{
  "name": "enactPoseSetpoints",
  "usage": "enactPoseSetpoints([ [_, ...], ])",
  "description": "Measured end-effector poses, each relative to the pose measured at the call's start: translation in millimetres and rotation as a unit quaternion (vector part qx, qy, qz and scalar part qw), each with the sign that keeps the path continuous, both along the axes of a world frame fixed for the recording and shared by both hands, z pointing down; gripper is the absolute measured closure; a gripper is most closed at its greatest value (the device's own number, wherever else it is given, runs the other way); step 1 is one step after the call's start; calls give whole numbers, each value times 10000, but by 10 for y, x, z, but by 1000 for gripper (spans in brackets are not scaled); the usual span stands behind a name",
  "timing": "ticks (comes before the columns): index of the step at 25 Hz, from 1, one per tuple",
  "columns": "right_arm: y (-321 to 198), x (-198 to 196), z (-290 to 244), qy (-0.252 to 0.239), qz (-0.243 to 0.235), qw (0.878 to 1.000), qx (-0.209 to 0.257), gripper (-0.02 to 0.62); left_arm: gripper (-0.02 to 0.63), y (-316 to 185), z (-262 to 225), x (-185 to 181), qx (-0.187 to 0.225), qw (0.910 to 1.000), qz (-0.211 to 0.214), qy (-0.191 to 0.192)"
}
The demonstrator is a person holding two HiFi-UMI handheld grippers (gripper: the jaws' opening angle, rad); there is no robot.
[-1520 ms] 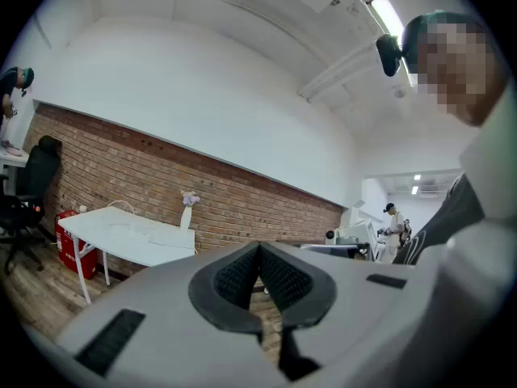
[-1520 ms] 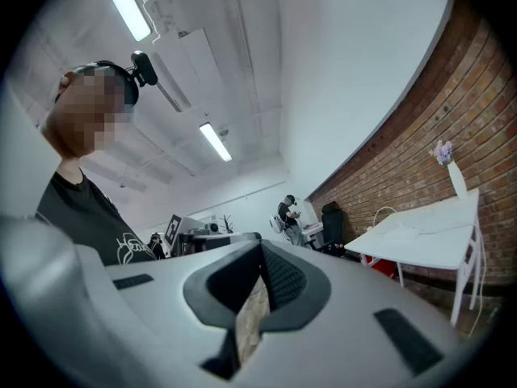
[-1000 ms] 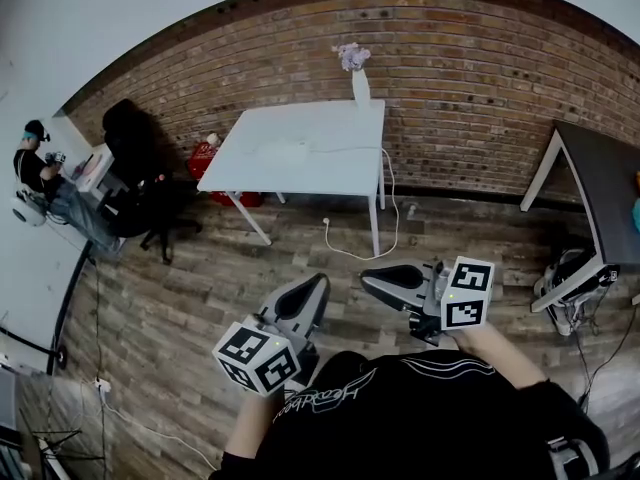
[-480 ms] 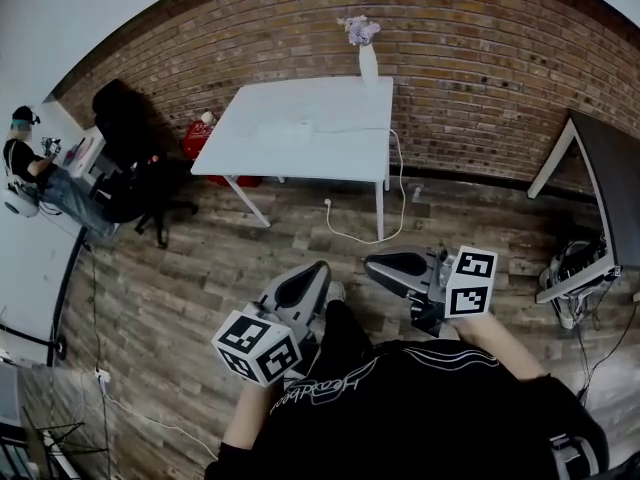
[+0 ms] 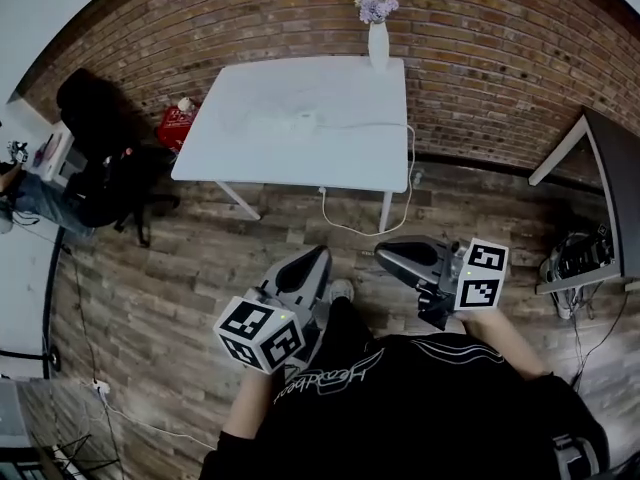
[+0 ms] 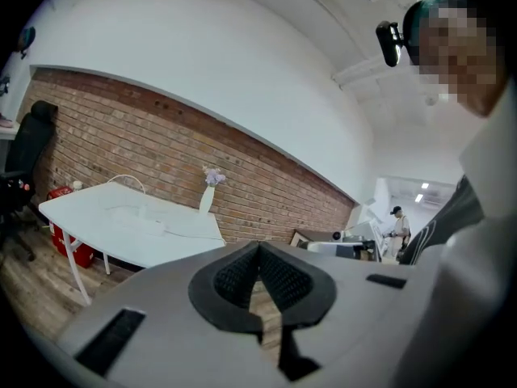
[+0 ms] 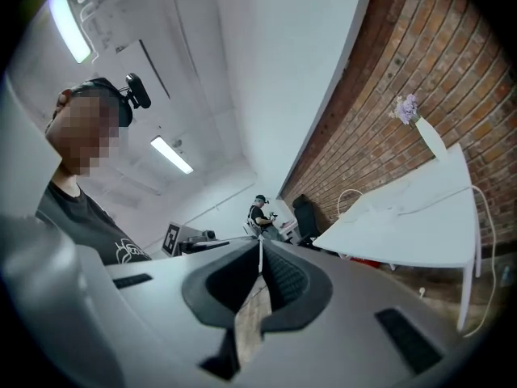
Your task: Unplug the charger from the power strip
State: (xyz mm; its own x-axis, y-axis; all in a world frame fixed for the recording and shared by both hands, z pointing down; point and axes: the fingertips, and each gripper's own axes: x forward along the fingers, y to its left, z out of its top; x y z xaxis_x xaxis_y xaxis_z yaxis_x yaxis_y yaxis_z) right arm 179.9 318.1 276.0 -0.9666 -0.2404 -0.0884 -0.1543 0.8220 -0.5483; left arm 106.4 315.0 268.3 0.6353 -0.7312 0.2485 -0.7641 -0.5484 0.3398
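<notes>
**Both grippers shut and empty, well short of the white table**

A brick wall [image 5: 480, 58] runs across the back of the room, with a plank floor [image 5: 200, 268] in front of it. Against the wall stands a white table [image 5: 340, 158], its near legs on the planks. A dark table [image 5: 620, 188] edges in at the right. A black office chair [image 5: 95, 118] sits off the white table's left end, with a red object [image 5: 175, 128] beside it by the wall.

The person's black shirt [image 5: 400, 408] fills the bottom of the head view. The left gripper [image 5: 320, 253] and right gripper [image 5: 385, 253] point toward the white table, well apart from it. Each has its jaws pressed together at the tips with nothing between them.

Between the grippers and the table lie open planks and a shoe [image 5: 340, 290].

A white vase [image 5: 377, 43] with pale flowers stands at the table's back right corner. The power strip [image 5: 300, 120] is a low pale shape near the middle of the tabletop. The charger on it is too small to tell apart. A white cable [image 5: 405, 183] runs from the strip over the right edge and loops on the floor under the table. It ends in a plug [image 5: 322, 190].
</notes>
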Motion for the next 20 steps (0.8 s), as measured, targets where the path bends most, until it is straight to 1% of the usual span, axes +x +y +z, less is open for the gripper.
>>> enactPoseSetpoints([
  [5, -870, -449, 29, 140, 205, 9994, -235, 597, 603, -914, 85, -466, -240, 9996, 167, 63],
  [11, -1868, -997, 89, 270, 408, 9980, -403, 597, 603, -1878, 134, -1080, -286, 9992, 246, -95],
  [15, -2369, -1222, 59, 245, 572, 9974, -369, 597, 603, -2332, 136, -1420, -256, 9994, 186, -172],
  [20, -2662, -1356, 55, 109, 685, 9970, -354, 597, 603, -2663, 197, -1626, -255, 9993, 147, -239],
])
